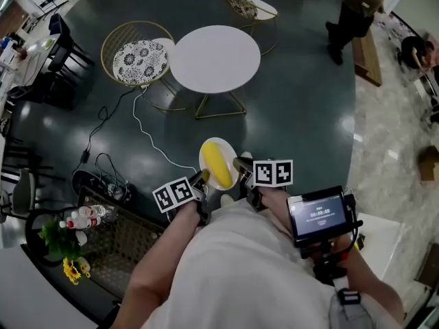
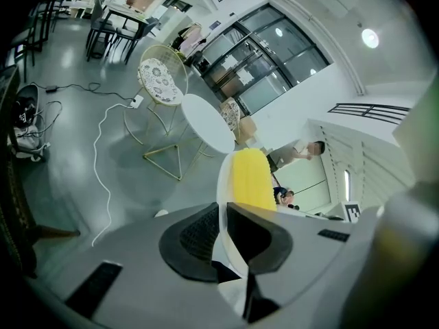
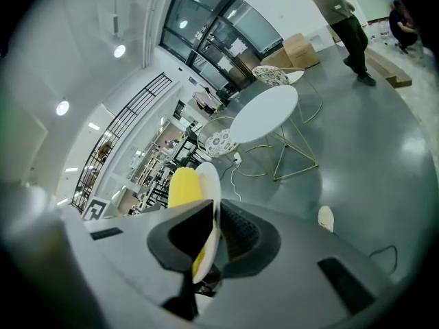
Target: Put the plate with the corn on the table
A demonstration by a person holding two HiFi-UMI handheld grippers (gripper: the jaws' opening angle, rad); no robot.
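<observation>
A white plate (image 1: 208,155) with a yellow corn cob (image 1: 217,164) on it is held in the air between both grippers, close to my body. My left gripper (image 1: 201,178) is shut on the plate's left rim (image 2: 222,184), the corn (image 2: 251,179) showing just beyond its jaws. My right gripper (image 1: 240,164) is shut on the plate's right rim (image 3: 210,184), with the corn (image 3: 183,186) on its far side. The round white table (image 1: 215,58) stands further ahead on gold legs, its top bare; it also shows as the table (image 2: 208,121) and the table (image 3: 269,112).
A gold wire chair with a patterned cushion (image 1: 139,60) stands left of the table, another chair (image 1: 245,3) behind it. A white cable (image 1: 147,135) and a black cable (image 1: 103,118) trail over the dark floor. A person (image 1: 357,12) walks at the far right. A basket (image 1: 116,242) sits lower left.
</observation>
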